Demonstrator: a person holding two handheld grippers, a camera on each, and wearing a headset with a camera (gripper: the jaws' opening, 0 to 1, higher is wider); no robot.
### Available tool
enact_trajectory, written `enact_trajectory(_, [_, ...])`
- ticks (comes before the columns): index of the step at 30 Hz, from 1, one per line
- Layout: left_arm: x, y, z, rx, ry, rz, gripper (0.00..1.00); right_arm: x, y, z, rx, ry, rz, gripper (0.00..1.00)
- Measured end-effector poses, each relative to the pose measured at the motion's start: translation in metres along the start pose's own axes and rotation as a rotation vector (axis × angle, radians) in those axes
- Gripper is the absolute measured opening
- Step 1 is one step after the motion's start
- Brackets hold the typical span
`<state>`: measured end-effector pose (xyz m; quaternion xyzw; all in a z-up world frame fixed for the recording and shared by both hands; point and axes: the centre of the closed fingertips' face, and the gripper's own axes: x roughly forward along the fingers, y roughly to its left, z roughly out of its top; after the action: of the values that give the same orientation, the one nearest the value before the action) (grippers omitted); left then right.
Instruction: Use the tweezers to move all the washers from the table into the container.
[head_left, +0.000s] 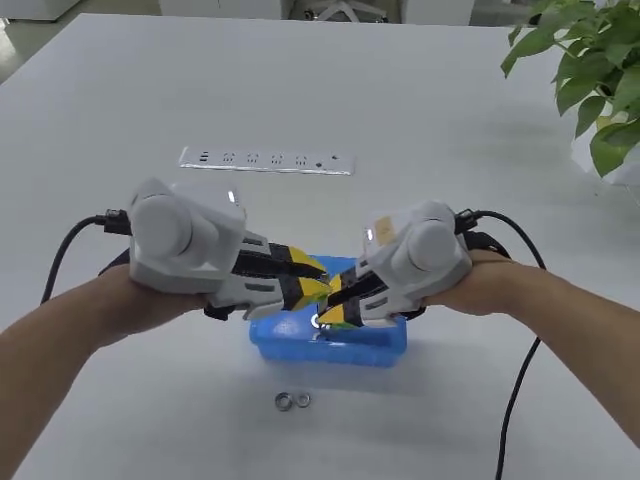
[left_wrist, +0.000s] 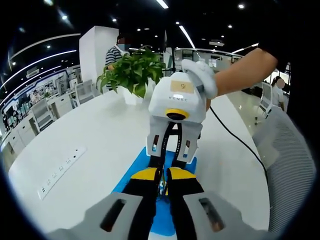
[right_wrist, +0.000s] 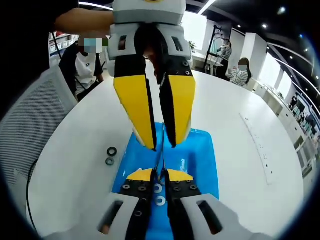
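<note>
Above the blue container (head_left: 290, 345) my left gripper (head_left: 318, 285) and right gripper (head_left: 335, 300) meet tip to tip. Thin metal tweezers (right_wrist: 161, 159) run between both pairs of yellow jaws, and each gripper looks shut on them. In the left gripper view my left gripper (left_wrist: 163, 180) pinches the tweezers (left_wrist: 163, 188), with the right gripper (left_wrist: 171, 155) facing it. In the right gripper view my right gripper (right_wrist: 159, 175) points at the left gripper (right_wrist: 162, 142) over the container (right_wrist: 200, 160). Two washers (head_left: 293, 401) lie on the table in front of the container, and two washers (right_wrist: 159, 195) sit inside it.
A white power strip (head_left: 266, 160) lies on the table beyond the grippers. A potted plant (head_left: 590, 70) stands at the far right. Black cables (head_left: 520, 380) trail from both grippers. People stand around the room's edge.
</note>
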<state>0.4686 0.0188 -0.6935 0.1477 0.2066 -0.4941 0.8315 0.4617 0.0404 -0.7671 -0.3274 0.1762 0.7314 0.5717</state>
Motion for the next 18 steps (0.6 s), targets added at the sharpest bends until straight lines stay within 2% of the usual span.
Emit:
enact_trajectory(9, [-0.0002, -0.0015, 0.0015, 0.013, 0.008, 0.0, 0.05, 0.0002, 0.0021, 0.0005, 0.02, -0.003, 0.004, 0.11])
enact_trajectory(18, [-0.0004, -0.0019, 0.0021, 0.002, 0.013, 0.003, 0.05, -0.0061, 0.0007, -0.0003, 0.036, 0.003, -0.016, 0.15])
